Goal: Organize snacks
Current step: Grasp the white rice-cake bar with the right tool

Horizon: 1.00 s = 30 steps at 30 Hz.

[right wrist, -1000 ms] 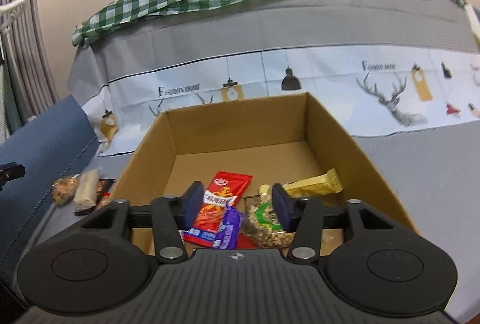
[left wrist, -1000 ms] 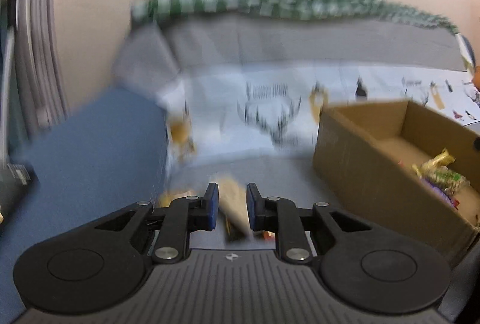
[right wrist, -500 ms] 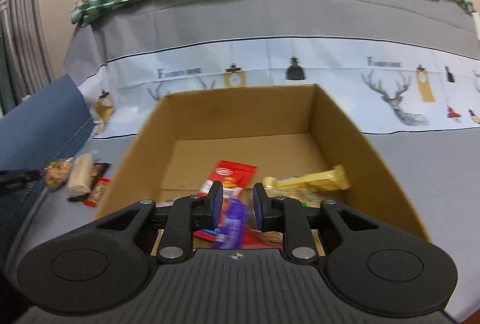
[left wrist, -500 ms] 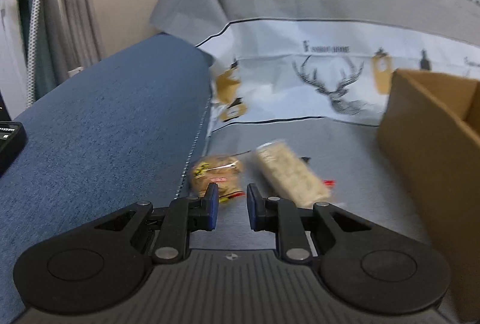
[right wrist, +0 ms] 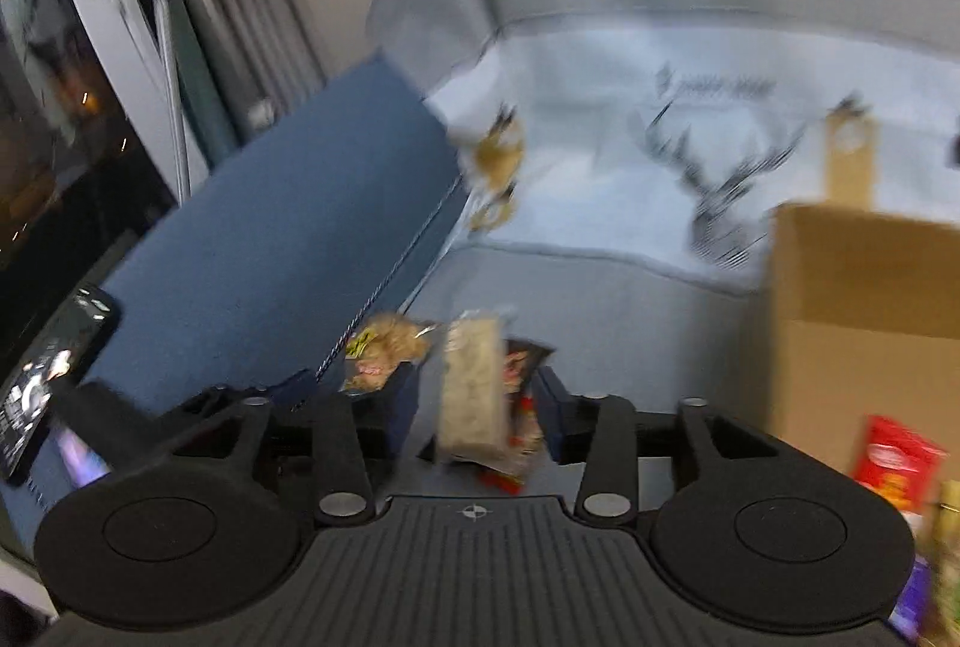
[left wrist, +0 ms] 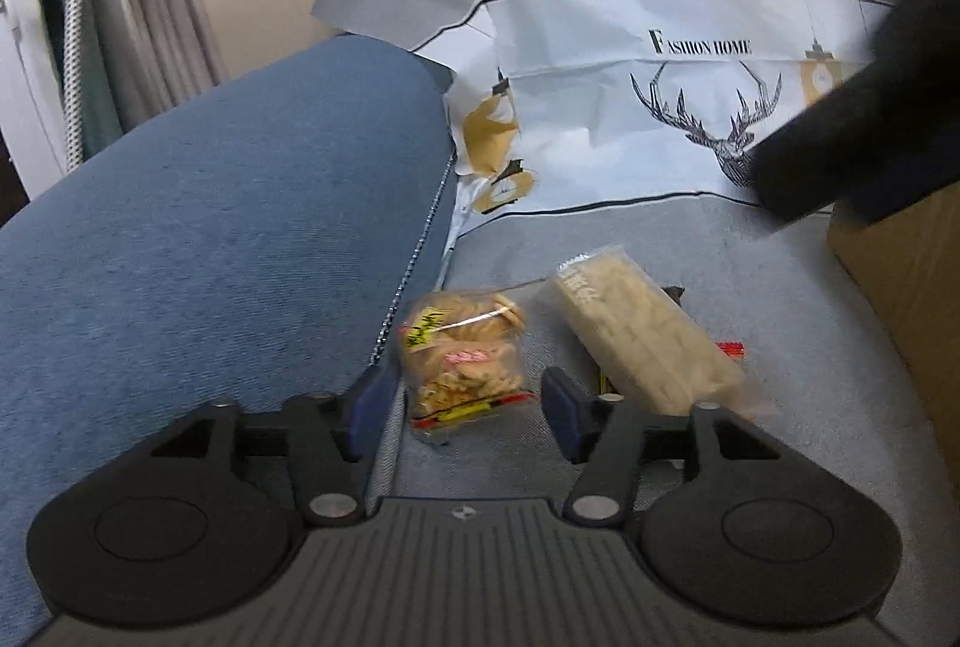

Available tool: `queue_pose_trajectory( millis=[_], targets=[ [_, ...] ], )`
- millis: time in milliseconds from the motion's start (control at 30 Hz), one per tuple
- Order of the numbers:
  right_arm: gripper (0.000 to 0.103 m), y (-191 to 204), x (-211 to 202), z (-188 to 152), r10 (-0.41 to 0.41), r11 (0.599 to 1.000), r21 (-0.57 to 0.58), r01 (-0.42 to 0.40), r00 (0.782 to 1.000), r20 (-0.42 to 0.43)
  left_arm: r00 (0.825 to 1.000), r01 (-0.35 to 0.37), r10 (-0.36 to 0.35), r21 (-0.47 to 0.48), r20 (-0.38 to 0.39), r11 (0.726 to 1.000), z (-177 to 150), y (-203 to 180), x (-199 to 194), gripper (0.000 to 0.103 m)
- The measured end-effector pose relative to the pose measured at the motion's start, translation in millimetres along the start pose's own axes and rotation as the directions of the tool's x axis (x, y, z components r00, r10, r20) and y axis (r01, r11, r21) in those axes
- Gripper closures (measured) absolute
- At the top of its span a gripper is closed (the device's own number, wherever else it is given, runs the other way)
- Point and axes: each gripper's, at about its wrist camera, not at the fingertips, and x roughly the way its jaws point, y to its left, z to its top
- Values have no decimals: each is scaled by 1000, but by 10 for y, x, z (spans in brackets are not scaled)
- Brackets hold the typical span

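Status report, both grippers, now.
Left gripper open around clear bag of brown crackers. Right gripper open over pale wrapped snack bar. Brown cardboard box right, nothing blocking.

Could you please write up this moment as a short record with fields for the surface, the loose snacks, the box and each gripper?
surface: grey cover beside a blue cushion
loose snacks: cracker bag, pale long bar, dark packet partly under the bar
box: cardboard box to the right, with a red packet inside
left gripper: open, straddling the cracker bag
right gripper: open, around the bar; view blurred
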Motion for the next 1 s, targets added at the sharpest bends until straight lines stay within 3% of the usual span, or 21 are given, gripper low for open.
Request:
queue_pose_trajectory(
  millis=[133,300,367,433,500,533,700,867,1000],
  targets=[
    [42,11,690,158,-24,999,18,27,986,-164,1000,-8,9,25,-23,1000,-20,-61,132,34],
    [40,25,1193,187,-54,998,21,62,961,-270,999,-44,44,34,-21,998,-37,-114,258,34],
    [40,52,1321,180,-56,998,11,62,950,-309,998,-61,61,26,-7,998,-35,-116,298,38],
    [43,74,1381,152,-58,998,-6,59,941,-333,997,-72,72,17,-2,997,-41,-96,316,51],
    [57,79,1422,143,-51,999,-10,51,939,-339,997,-71,71,-13,-7,997,-39,-32,327,59],
    [63,64,1413,142,-38,999,5,42,940,-339,999,-54,54,-30,-5,998,-34,0,321,62],
    [63,-43,1140,129,-61,997,29,73,951,-304,1000,-13,14,-64,1,998,-44,63,203,65],
    [63,-75,517,22,-81,993,67,98,972,-223,996,86,-84,-134,18,987,-29,206,11,66],
    [63,47,18,-257,-88,991,88,103,983,-160,984,176,-174,-181,28,968,3,260,-245,66]
  ],
)
